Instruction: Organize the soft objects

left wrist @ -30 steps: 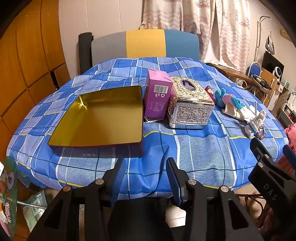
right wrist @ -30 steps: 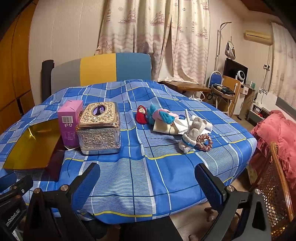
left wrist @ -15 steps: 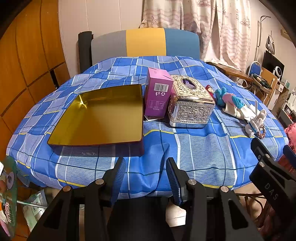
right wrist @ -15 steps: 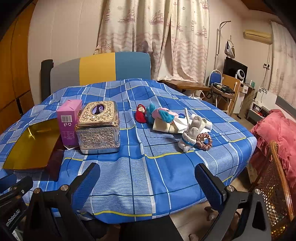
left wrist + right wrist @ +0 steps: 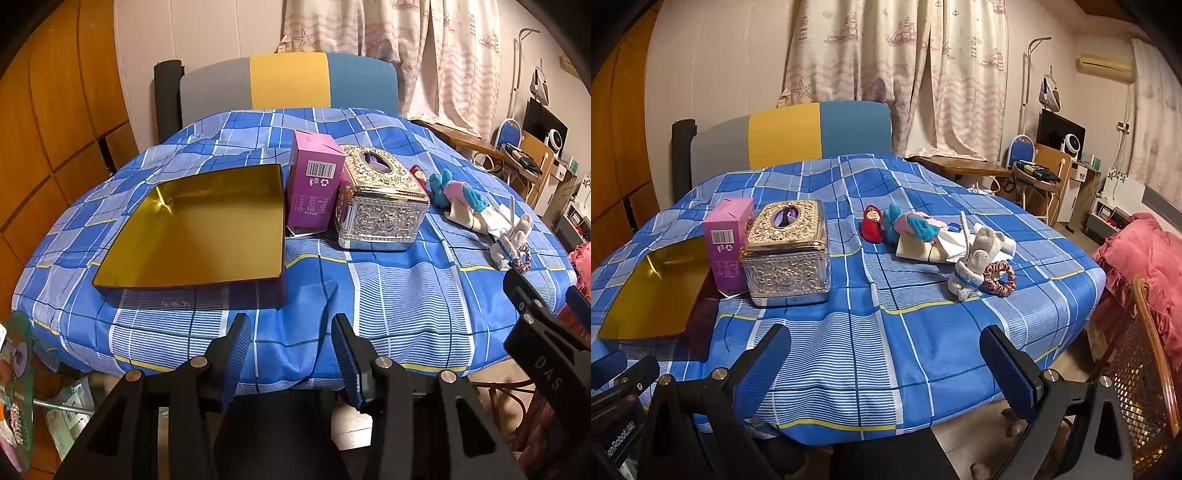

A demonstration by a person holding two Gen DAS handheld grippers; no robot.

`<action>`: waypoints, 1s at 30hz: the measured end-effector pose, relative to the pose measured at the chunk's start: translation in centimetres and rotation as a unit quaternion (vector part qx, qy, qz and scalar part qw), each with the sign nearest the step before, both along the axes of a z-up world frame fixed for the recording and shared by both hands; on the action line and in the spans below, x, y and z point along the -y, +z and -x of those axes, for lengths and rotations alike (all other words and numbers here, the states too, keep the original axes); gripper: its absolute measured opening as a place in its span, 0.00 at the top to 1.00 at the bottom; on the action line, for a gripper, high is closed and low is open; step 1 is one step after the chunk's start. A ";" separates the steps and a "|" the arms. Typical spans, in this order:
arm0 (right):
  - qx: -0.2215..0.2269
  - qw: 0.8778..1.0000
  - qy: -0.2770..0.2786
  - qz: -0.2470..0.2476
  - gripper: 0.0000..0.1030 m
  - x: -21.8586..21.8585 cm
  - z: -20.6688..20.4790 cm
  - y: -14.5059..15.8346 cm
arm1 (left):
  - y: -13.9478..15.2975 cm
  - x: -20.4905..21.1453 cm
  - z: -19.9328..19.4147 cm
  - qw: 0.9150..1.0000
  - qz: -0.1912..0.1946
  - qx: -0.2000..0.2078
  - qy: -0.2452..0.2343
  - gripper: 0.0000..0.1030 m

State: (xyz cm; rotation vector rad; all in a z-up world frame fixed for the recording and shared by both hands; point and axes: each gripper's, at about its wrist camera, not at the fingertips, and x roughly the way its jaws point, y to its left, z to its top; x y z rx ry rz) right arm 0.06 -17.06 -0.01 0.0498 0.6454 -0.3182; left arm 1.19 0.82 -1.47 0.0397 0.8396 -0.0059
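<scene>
Hovering at the desk edge, the left hand-held gripper sits partly open and empty; the right hand-held gripper gapes wide, empty, near soft toys.

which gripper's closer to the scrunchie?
Right. The right gripper faces the scrunchie across bare cloth; the left gripper sits farther over, before the gold tin.

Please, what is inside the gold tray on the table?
The gold tray shows only its bare shiny bottom and walls in the left wrist view; nothing lies in it. The purple box stands beside it, outside. Its near inner wall is hidden from view.
</scene>
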 end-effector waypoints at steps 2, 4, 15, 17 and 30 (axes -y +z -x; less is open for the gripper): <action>0.001 1.000 -0.004 -0.003 0.00 0.4 -0.1 0.0 | -0.3 0.0 -0.1 1.000 0.003 -0.006 -0.004 0.56; 0.003 1.000 -0.005 -0.010 0.00 0.9 -0.3 0.2 | -0.6 -0.1 -0.4 0.999 0.017 -0.021 -0.018 0.56; -0.049 0.995 0.030 -0.082 0.00 8.2 -3.9 -0.8 | -3.5 0.8 -1.4 0.979 0.147 -0.090 -0.110 0.56; -0.059 0.992 0.013 -0.108 0.00 10.9 -4.1 -1.3 | -3.8 1.4 -1.7 0.969 0.183 -0.100 -0.135 0.55; -0.051 0.976 -0.136 -0.159 0.00 23.6 -1.9 -4.1 | -2.8 13.5 -6.7 0.929 0.211 -0.136 -0.273 0.41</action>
